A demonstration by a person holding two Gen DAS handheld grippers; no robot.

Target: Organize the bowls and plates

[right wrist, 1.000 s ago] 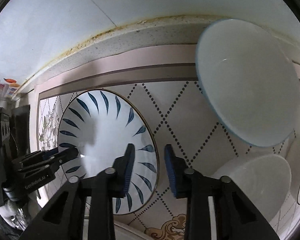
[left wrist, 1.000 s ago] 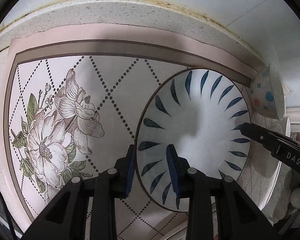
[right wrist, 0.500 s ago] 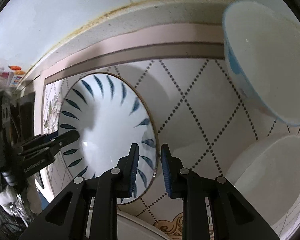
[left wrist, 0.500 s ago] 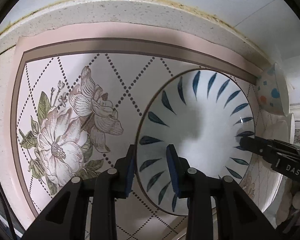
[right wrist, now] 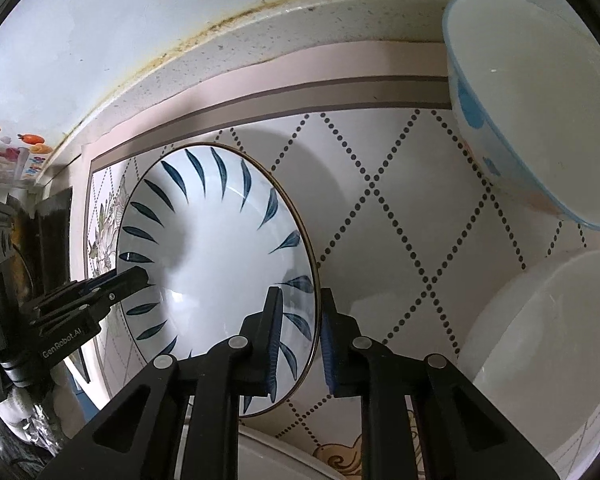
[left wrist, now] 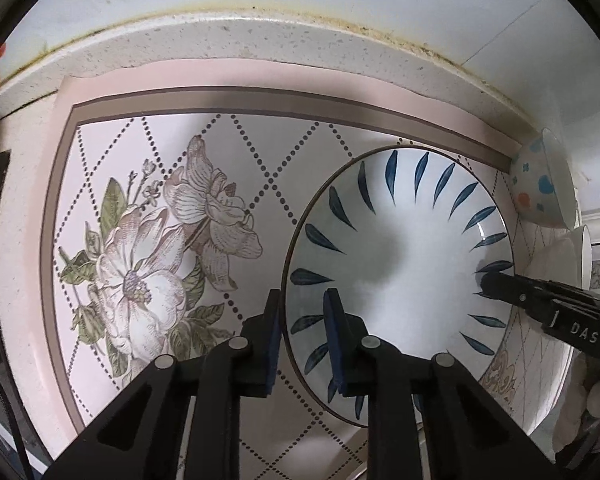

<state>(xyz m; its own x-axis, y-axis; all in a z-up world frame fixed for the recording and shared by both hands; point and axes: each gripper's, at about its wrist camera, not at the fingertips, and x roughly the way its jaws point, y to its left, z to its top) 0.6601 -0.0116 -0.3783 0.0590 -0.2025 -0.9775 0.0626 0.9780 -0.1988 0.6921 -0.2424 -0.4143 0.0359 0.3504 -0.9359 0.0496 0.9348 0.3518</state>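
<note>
We view a leaf-patterned plate [left wrist: 400, 264], white with dark blue leaf strokes round its rim, held over a floral mat [left wrist: 148, 240] between two hand-held grippers. In the left wrist view, the left gripper [left wrist: 302, 340] straddles the plate's left rim: one blue pad sits outside the rim, the other inside on the plate's face, the jaws drawn close about the edge and apparently clamping it. From the right of that view, the right gripper [left wrist: 485, 282] reaches onto the plate's right rim. In the right wrist view, the right gripper [right wrist: 298, 340] likewise straddles the plate's [right wrist: 216, 264] right rim, one pad over the face and one outside, the gap narrow and matched to the rim; the left gripper [right wrist: 140, 276] enters from the left and meets the opposite rim. We cannot tell from either view whether the plate's underside touches the mat or is lifted clear of it. At far right a spotted bowl [right wrist: 532, 104], white inside with a blue rim and blue and orange dots outside [left wrist: 538, 184], stands tilted on its side. Near right lies a plain white bowl [right wrist: 540, 340]. The mat [right wrist: 380, 220] carries a dotted diamond lattice and lies on a speckled counter [left wrist: 260, 40] along the far wall.
</note>
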